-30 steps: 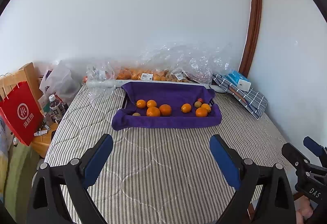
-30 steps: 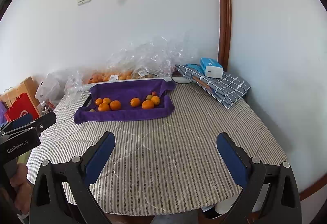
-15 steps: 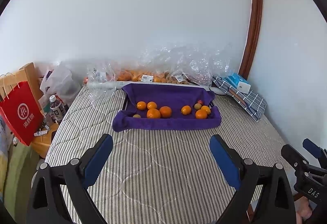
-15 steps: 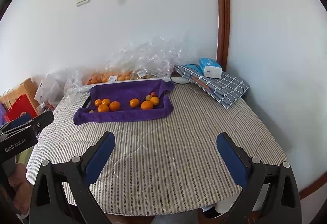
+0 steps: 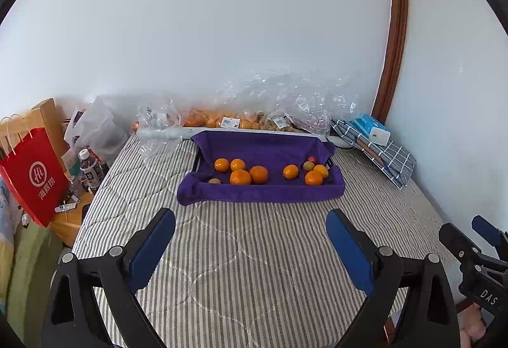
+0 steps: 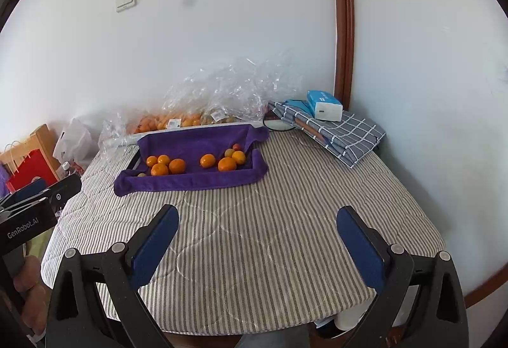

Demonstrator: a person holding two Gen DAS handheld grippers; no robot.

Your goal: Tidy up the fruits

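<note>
A tray lined with a purple cloth (image 5: 260, 192) (image 6: 190, 181) stands at the far side of the striped table. Several oranges (image 5: 240, 177) (image 6: 227, 164) and a few smaller fruits (image 5: 308, 166) lie in it, in a left group and a right group. My left gripper (image 5: 250, 248) is open and empty above the table's near part, well short of the tray. My right gripper (image 6: 257, 245) is open and empty too, also well short of the tray. Each gripper shows at the edge of the other's view.
Clear plastic bags with more oranges (image 5: 222, 119) (image 6: 165, 122) lie behind the tray by the wall. A folded checked cloth with a blue tissue pack (image 5: 374, 134) (image 6: 324, 105) sits at the back right. A red paper bag (image 5: 33, 176) and bottles (image 5: 90, 170) stand left of the table.
Both views have pulled back slightly from the tray. Both grippers have stayed open and empty.
</note>
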